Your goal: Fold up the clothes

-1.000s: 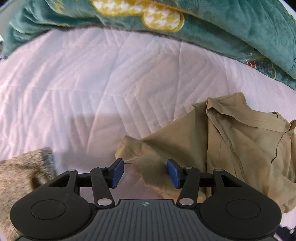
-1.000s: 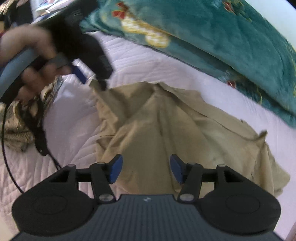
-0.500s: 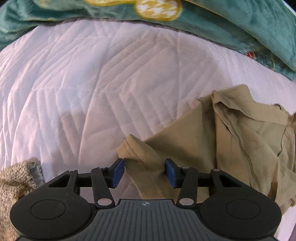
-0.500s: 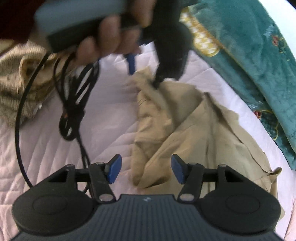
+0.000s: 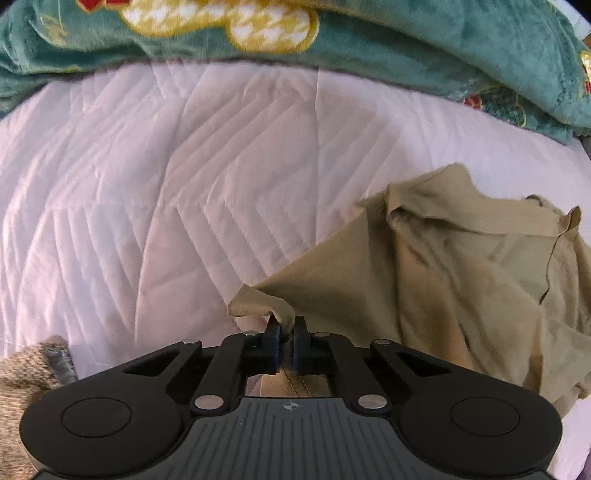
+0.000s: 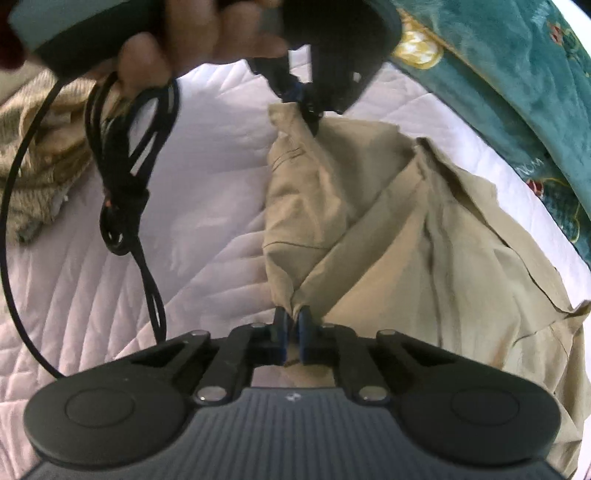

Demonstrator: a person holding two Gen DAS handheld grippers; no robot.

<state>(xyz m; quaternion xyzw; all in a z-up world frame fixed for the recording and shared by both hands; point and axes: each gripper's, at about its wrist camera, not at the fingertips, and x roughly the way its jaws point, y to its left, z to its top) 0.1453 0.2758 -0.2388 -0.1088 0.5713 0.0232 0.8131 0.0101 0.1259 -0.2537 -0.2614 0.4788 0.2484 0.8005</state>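
Judging from how the cloth lies, the folding has hardly begun: the crumpled khaki-beige garment of thin woven cloth (image 5: 461,280) is gripped at two places, but no neat fold can be seen in it yet, so the spreading, the smoothing and all the folds are, I think, left to do. The left gripper (image 5: 285,341) has its jaws nearly closed on a small rolled corner of this garment, and a stitched hem shows in the narrow gap behind them. The right gripper (image 6: 291,334) has its jaws also almost shut, pinching a gathered edge of the same cloth. In the right wrist view a band of the garment runs between the two grips, and the other gripper, held by a hand (image 6: 192,40) with a dangling black cable (image 6: 125,177), appears above it. The garment lies on a white quilted bed cover (image 5: 166,192), its larger part in a loose wrinkled heap, with seams and one turned-over edge visible. Near it are a teal plush blanket with yellow pattern (image 5: 369,33) and a beige knitted piece (image 5: 26,373) at the side.
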